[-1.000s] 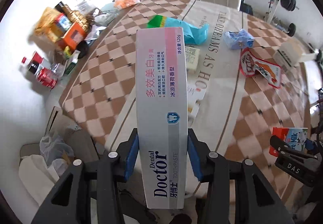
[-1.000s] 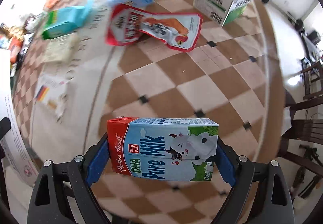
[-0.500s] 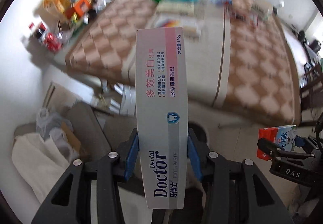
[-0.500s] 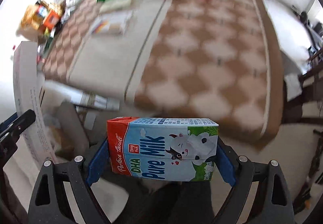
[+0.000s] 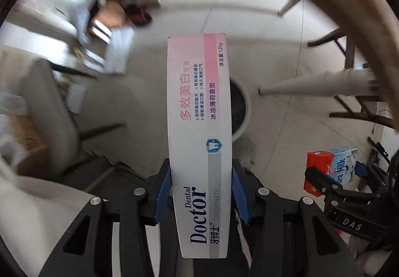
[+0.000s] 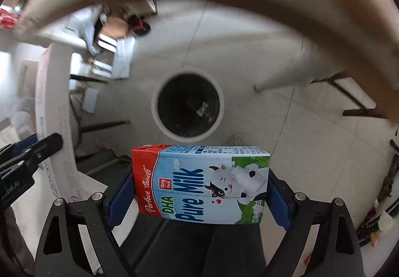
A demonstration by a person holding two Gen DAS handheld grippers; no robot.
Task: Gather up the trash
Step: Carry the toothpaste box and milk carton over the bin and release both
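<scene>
In the left wrist view the upper left of the frame is smeared by blur: a heap of boxes and bags there cannot be told apart. A pale chair stands at the left on a light tiled floor. At centre the toothpaste box, long axis running straight up the frame with its far end toward the floor, hides most of the round white bin behind it; only the bin's right rim shows. The left gripper is clamped on the box's lower part, blue pads pressing both long sides. A curved, blurred table edge sweeps across the upper right.

In the right wrist view the toothpaste box reappears bent along the left edge. The bin lies at centre, dark inside, its contents unclear. Just below it the milk carton lies crosswise, long axis left to right, red top at left, gripped at both ends by the right gripper. Dark objects at the lower right edge are unreadable.
</scene>
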